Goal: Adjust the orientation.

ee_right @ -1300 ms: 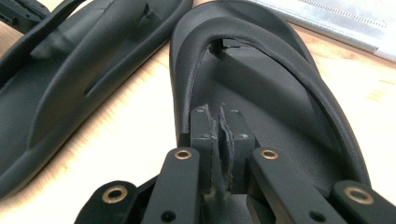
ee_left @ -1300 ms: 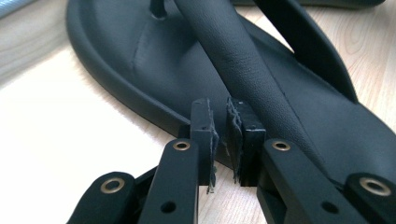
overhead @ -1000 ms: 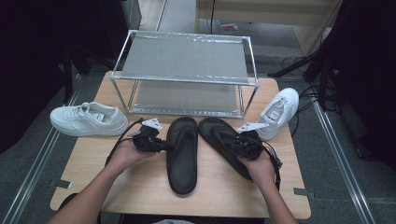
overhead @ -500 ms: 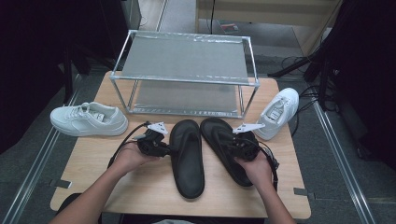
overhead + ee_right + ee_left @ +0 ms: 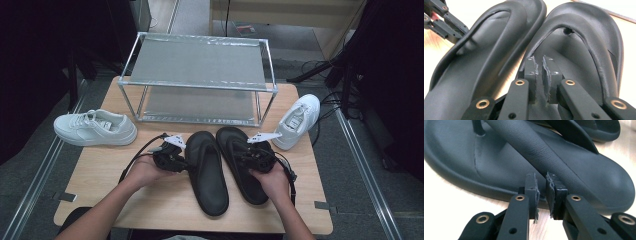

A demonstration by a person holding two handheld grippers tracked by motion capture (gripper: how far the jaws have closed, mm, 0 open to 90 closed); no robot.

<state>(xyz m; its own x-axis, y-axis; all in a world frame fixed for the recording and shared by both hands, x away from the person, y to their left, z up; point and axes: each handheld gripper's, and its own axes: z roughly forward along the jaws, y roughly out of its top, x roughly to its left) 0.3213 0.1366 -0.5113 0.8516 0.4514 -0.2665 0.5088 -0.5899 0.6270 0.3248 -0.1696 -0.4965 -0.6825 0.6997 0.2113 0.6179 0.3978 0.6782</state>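
Two black flip-flops lie side by side on the wooden table (image 5: 100, 190). My left gripper (image 5: 186, 162) is shut, its tips against the outer edge of the left flip-flop (image 5: 207, 172) by the strap base (image 5: 549, 157). In the left gripper view the pads (image 5: 532, 190) stand a thin slit apart with nothing between them (image 5: 542, 182). My right gripper (image 5: 244, 156) is shut too and rests over the footbed of the right flip-flop (image 5: 235, 145), between its straps (image 5: 538, 65). The toe post (image 5: 567, 31) lies ahead of it.
A metal two-shelf rack (image 5: 197, 62) stands at the back of the table. One white sneaker (image 5: 95, 127) lies at the left and another (image 5: 299, 120) at the right edge. Bare wood shows in front of the flip-flops.
Both flip-flops have slid a little toward the person and to the right, with the right one turned straighter. Both hands moved along with them.
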